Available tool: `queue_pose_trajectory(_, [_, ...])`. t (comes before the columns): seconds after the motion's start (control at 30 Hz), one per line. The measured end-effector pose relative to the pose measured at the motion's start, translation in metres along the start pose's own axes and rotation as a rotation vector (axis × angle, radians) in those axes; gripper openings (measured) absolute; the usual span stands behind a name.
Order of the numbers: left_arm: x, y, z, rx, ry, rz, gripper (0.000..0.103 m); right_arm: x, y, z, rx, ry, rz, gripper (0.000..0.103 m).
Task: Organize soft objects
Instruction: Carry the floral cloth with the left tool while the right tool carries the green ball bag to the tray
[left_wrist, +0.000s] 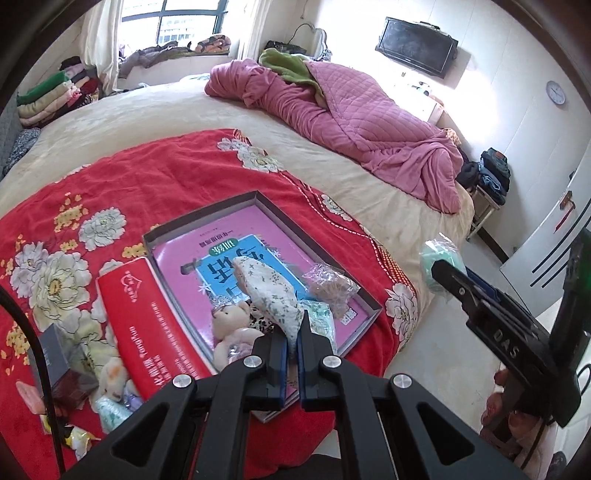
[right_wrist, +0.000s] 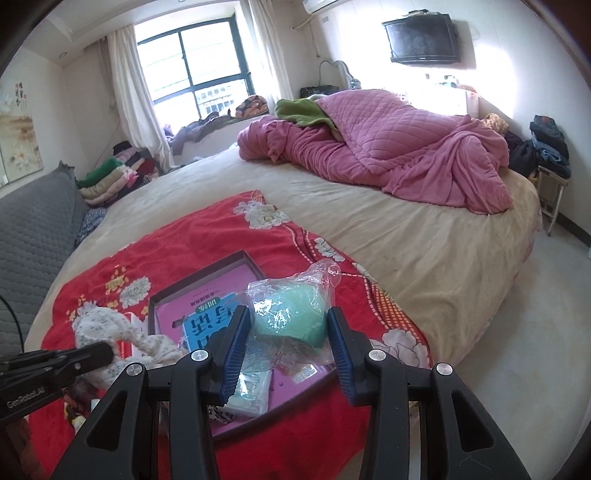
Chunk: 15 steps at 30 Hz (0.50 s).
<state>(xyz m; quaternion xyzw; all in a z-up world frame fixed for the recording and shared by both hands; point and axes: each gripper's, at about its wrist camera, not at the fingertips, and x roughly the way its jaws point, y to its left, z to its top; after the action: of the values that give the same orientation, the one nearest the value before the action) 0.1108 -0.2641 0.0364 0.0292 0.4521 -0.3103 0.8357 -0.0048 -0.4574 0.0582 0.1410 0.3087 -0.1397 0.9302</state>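
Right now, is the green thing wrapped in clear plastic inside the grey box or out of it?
Out: the green plastic-wrapped bundle hangs above the shallow grey box, clamped in the right gripper.

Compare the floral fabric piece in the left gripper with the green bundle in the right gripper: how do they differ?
The floral fabric piece is white with small dark sprigs, long and limp, unwrapped; the green bundle is plain mint, rounded, inside clear plastic. The left gripper pinches the fabric by one thin end, jaws nearly together; the right gripper spans the bundle's width. Both are soft and held above the open box.
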Motion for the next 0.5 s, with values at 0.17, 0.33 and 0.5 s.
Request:
queue_pose_trajectory(0.17, [0.02, -0.006, 0.002, 0.008, 0.031, -0.011, 0.004, 0.012, 0.003, -0.006, -0.018, 0.028, 0.003, 0.044])
queue_pose_trajectory(0.33, [0.035, -0.009, 0.004, 0.013, 0.054, -0.019, 0.004, 0.018, 0.003, -0.008, -0.028, 0.041, 0.009, 0.044])
queue_pose_trajectory(0.5, [0.049, -0.007, 0.005, 0.007, 0.077, -0.019, 0.004, 0.028, 0.005, -0.011, -0.049, 0.056, 0.01, 0.044])
